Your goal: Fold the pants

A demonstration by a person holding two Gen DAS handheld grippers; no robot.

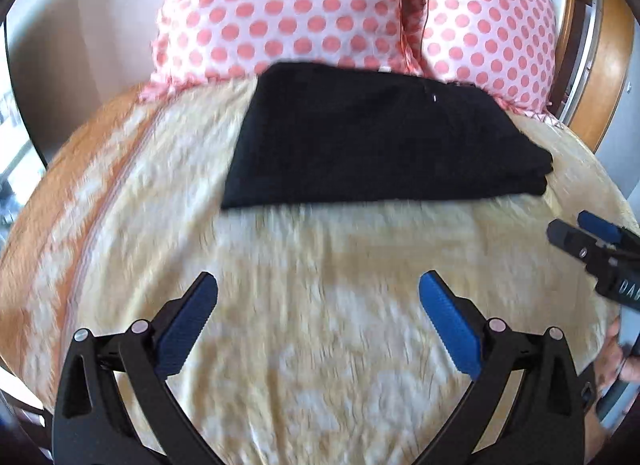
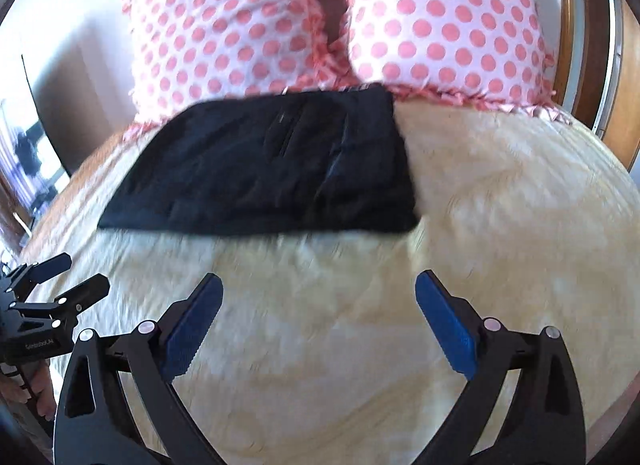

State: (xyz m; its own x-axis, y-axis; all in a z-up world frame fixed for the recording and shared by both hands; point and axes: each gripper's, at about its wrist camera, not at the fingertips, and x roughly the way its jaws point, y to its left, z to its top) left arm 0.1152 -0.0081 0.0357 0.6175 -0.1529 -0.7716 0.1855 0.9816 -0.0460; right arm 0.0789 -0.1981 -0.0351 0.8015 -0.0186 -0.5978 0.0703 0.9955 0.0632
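Observation:
The black pants (image 1: 372,137) lie folded into a compact stack on the cream bedspread (image 1: 320,305), just in front of the pillows. They also show in the right wrist view (image 2: 272,169). My left gripper (image 1: 318,285) is open and empty, well short of the pants. My right gripper (image 2: 318,289) is open and empty too, also short of them. The right gripper shows at the right edge of the left wrist view (image 1: 580,235), and the left gripper at the left edge of the right wrist view (image 2: 72,277).
Two white pillows with pink dots (image 1: 280,13) (image 2: 448,25) stand against the wooden headboard (image 1: 600,77) behind the pants. The bedspread has an orange border (image 1: 52,217) on the left. A white wall (image 1: 76,45) lies beyond the bed's left side.

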